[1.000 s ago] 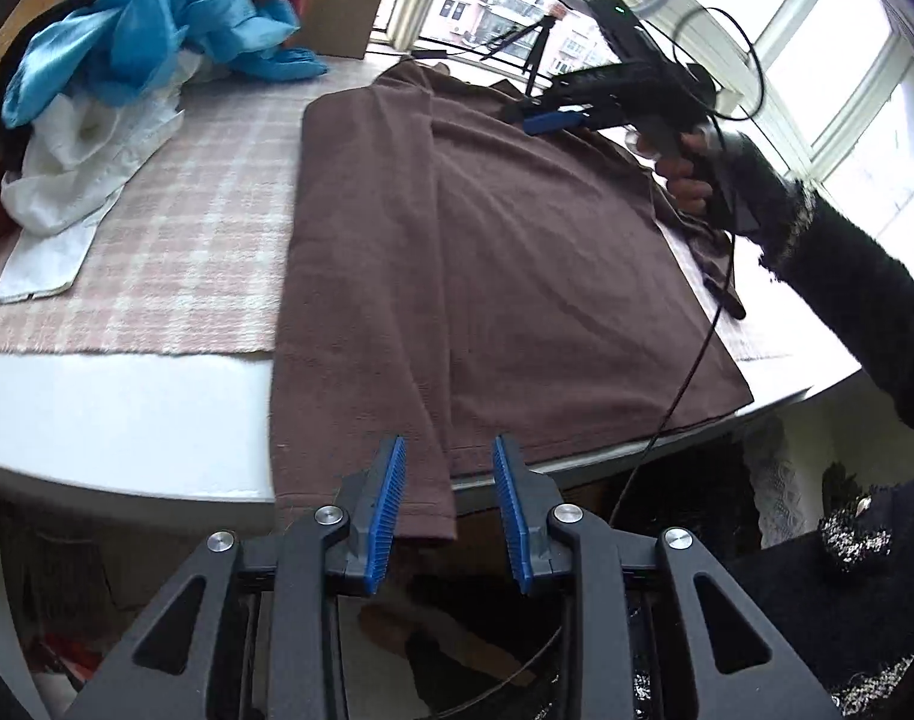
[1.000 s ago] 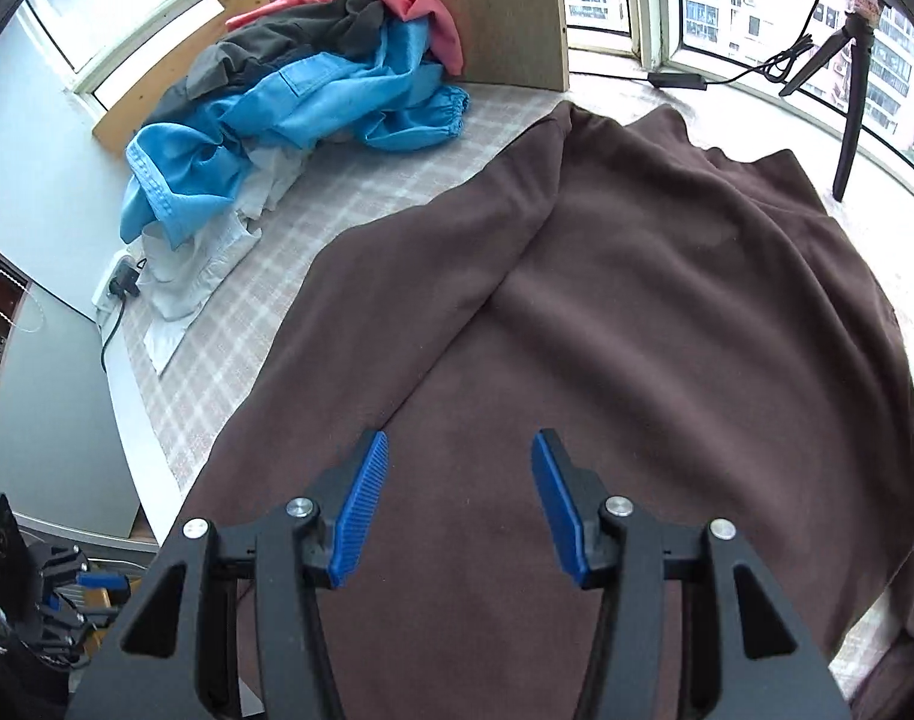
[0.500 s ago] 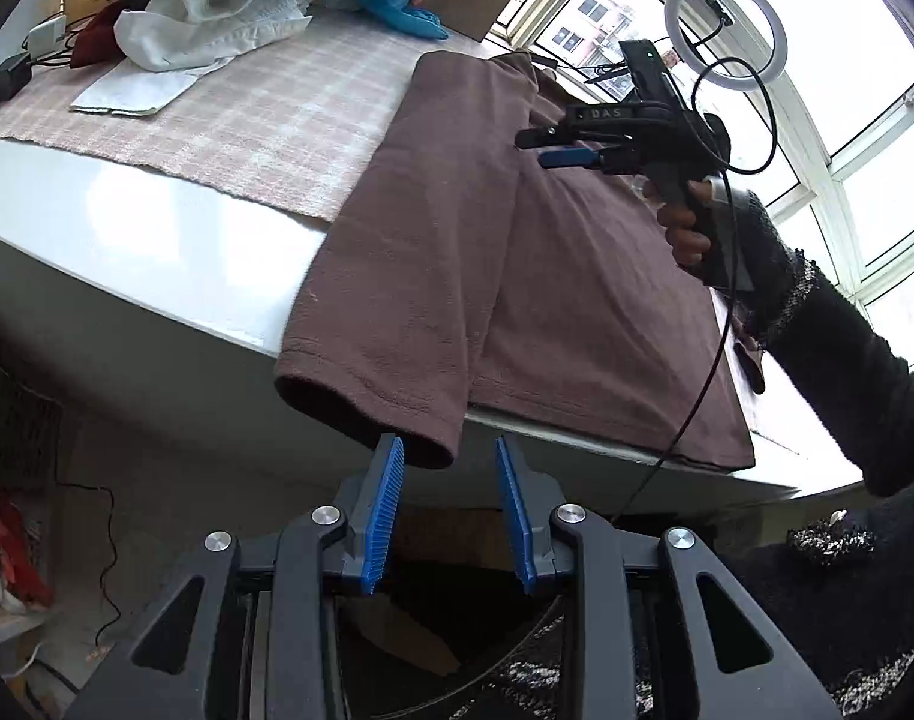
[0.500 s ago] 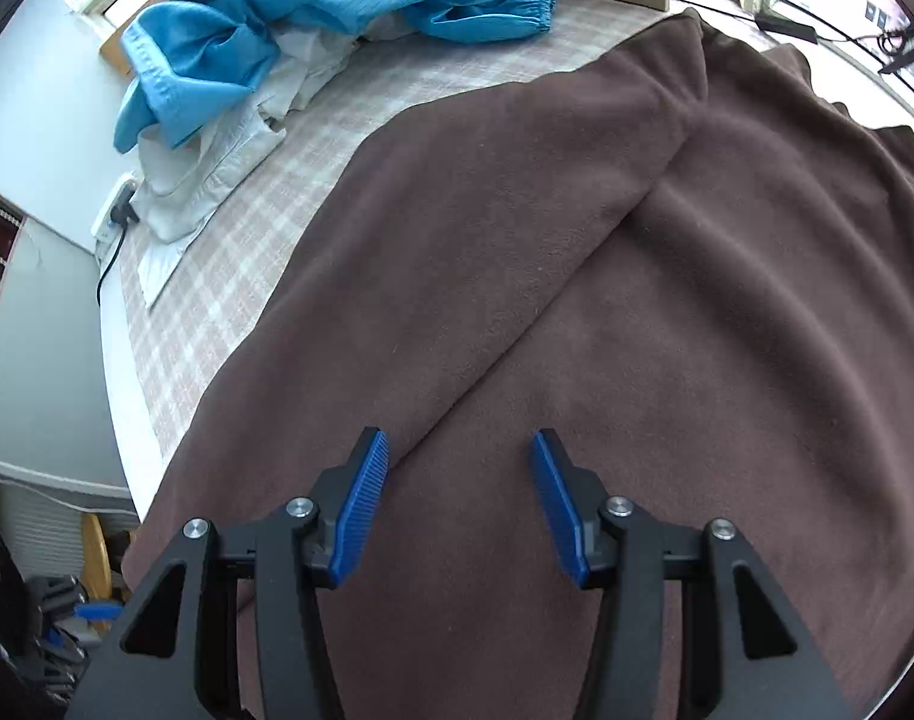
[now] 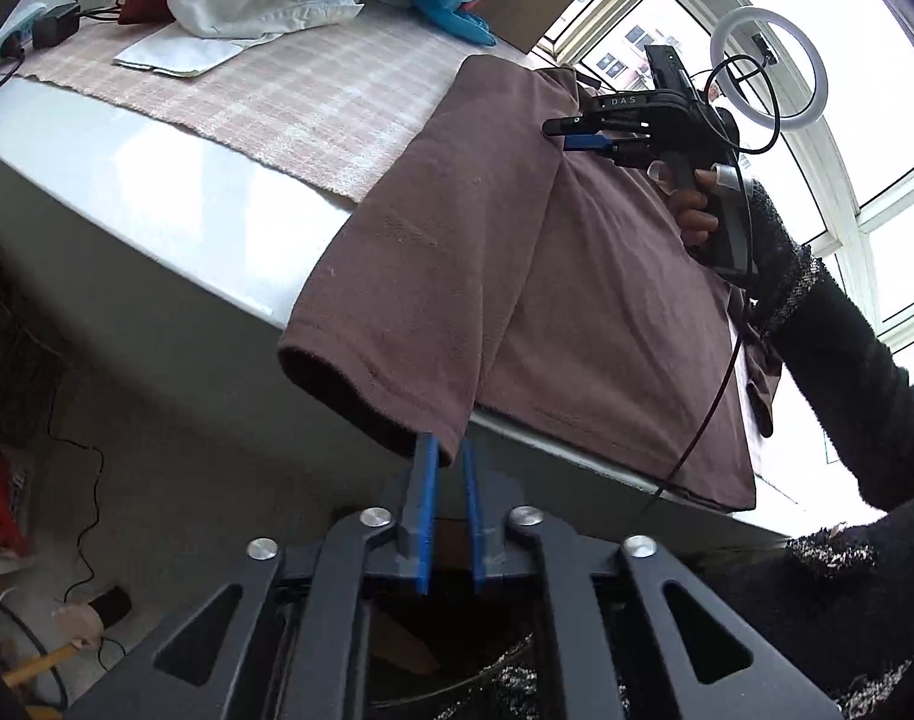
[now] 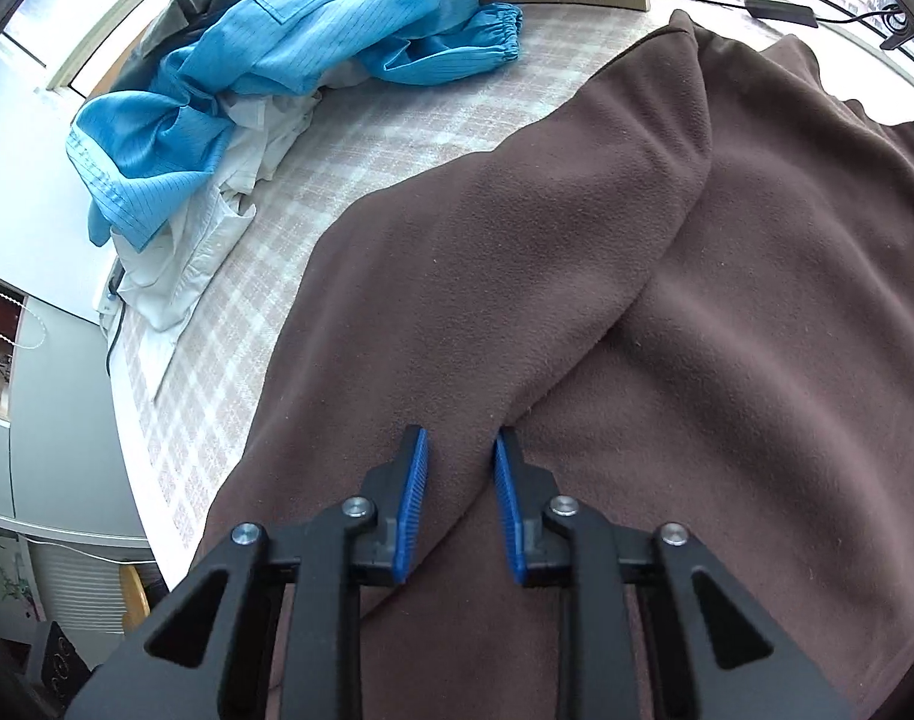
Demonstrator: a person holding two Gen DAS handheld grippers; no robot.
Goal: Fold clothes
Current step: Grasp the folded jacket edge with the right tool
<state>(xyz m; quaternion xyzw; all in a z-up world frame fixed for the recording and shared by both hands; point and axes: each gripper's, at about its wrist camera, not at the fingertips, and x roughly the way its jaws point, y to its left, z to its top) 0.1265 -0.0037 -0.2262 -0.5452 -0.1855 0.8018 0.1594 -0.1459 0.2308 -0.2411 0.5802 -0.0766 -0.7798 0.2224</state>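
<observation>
Left wrist cam: left gripper (image 5: pixel 448 459) has its jaws nearly together, pinching the cuff of the brown fleece top (image 5: pixel 517 276) hanging off the table (image 5: pixel 157 180) edge. Right wrist cam: right gripper (image 6: pixel 457 456) sits half-spread, straddling the folded sleeve edge, not clamped.

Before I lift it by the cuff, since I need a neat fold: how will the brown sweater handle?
Probably floppy: the brown sweater drapes limply, its sleeve cuff sagging off the table edge. Its fleecy nap likely grips rather than slips. It will likely trail.
</observation>
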